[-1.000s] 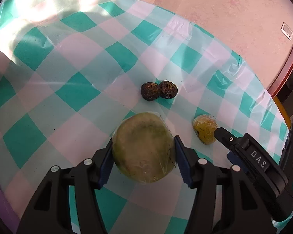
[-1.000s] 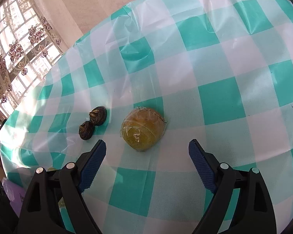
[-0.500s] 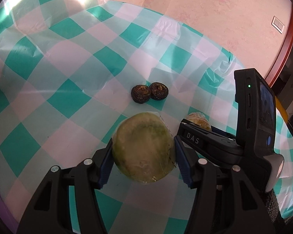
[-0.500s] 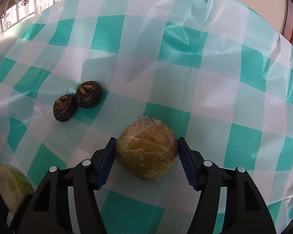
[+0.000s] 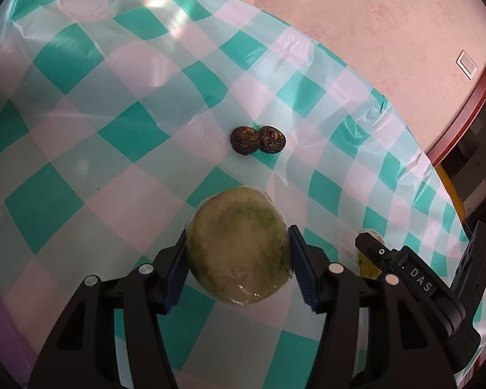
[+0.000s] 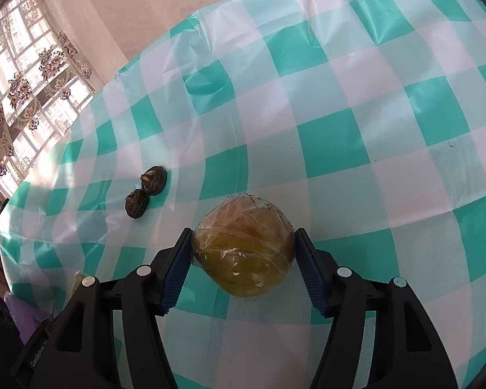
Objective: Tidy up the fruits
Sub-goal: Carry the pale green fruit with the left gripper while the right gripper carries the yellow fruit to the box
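We see no containers; everything sits on the checked tablecloth [image 5: 120, 136]. Our left gripper [image 5: 238, 253] is clamped on the big green wrapped fruit [image 5: 239, 246], blue pads pressed to both its sides. Our right gripper [image 6: 243, 253] grips the smaller yellow-orange wrapped fruit [image 6: 246, 253] between its pads. Two small dark fruits [image 5: 258, 139] lie touching each other, ahead of the left gripper, ahead & left of the right one.

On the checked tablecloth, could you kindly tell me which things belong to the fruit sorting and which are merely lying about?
Job:
- wrapped green fruit, in left tongs
- wrapped yellow fruit, in right tongs
- two dark fruits

Lying about:
- purple item
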### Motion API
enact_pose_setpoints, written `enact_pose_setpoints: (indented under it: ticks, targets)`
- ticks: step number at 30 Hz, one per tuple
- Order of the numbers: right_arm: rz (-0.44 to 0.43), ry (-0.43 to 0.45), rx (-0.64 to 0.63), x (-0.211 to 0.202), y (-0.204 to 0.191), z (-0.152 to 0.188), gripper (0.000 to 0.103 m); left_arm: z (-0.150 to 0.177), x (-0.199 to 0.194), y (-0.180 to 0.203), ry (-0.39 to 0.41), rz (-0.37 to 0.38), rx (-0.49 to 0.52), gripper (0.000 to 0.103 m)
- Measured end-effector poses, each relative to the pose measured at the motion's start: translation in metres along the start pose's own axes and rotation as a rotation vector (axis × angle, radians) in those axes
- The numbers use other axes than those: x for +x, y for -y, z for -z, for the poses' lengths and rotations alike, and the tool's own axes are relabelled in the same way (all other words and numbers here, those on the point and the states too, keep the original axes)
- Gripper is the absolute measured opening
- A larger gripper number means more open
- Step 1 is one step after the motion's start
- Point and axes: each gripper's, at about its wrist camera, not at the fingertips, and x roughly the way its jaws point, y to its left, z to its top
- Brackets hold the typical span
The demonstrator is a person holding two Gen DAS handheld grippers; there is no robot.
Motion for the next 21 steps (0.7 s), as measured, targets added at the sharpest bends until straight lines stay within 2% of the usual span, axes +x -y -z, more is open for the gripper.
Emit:
enact_pose_setpoints:
  ticks: [14, 21]
  targets:
    - [-0.016, 0.022, 0.068, -0.071, 0.018, 0.068, 0.061, 0.066, -0.064, 0.016, 0.003, 0.020, 0.184, 0.058]
    - [-0.039, 0.014, 0.057, -0.096, 0.020, 0.095, 0.062, 0.095, -0.093, 0.011, -0.027, 0.053, 0.227, 0.058]
